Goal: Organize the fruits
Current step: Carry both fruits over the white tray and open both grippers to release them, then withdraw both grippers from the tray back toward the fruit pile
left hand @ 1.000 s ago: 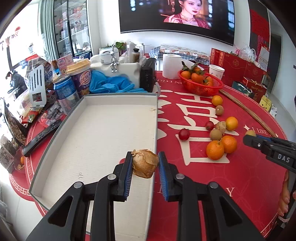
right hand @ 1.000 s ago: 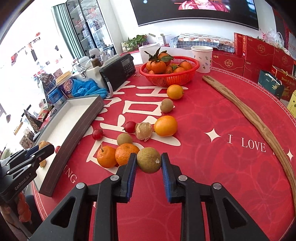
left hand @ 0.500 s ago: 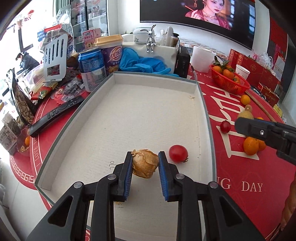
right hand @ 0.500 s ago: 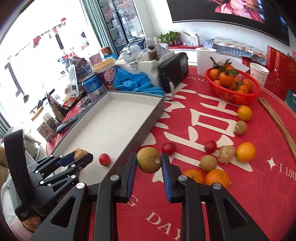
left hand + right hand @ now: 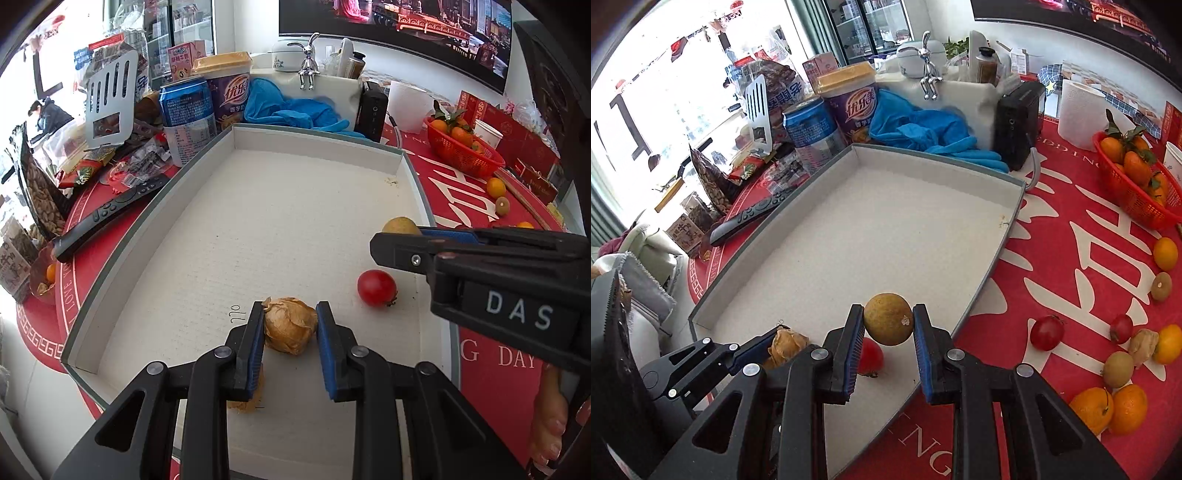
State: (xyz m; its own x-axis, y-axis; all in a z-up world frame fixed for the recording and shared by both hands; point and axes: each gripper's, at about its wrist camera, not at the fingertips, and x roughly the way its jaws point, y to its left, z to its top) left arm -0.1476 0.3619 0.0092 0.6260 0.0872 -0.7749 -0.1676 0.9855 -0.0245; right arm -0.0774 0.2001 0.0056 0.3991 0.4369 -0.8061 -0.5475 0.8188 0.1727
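Observation:
My left gripper (image 5: 290, 325) is shut on a papery brown husked fruit (image 5: 290, 325), low over the near end of the white tray (image 5: 155, 229). A red cherry tomato (image 5: 376, 288) lies in the tray just right of it. My right gripper (image 5: 888, 325) is shut on a round green-brown fruit (image 5: 888, 319) and holds it above the tray's near right corner (image 5: 993, 258); it shows in the left wrist view (image 5: 400, 225) too. The left gripper (image 5: 768, 347) with the husked fruit (image 5: 785, 345) and the tomato (image 5: 871, 356) show in the right wrist view.
Loose oranges (image 5: 1108, 408), kiwis (image 5: 1117, 369), tomatoes (image 5: 1047, 332) and a husked fruit (image 5: 1143, 345) lie on the red cloth right of the tray. A red basket (image 5: 1137, 192) of tangerines stands far right. Cans (image 5: 188, 118), a remote (image 5: 107, 218), snacks and blue gloves (image 5: 291, 107) crowd the left and far sides.
Both grippers have moved left over the tray with their fruits. The right gripper came from the loose fruit on the cloth to the tray's near right corner. The left gripper has come lower.

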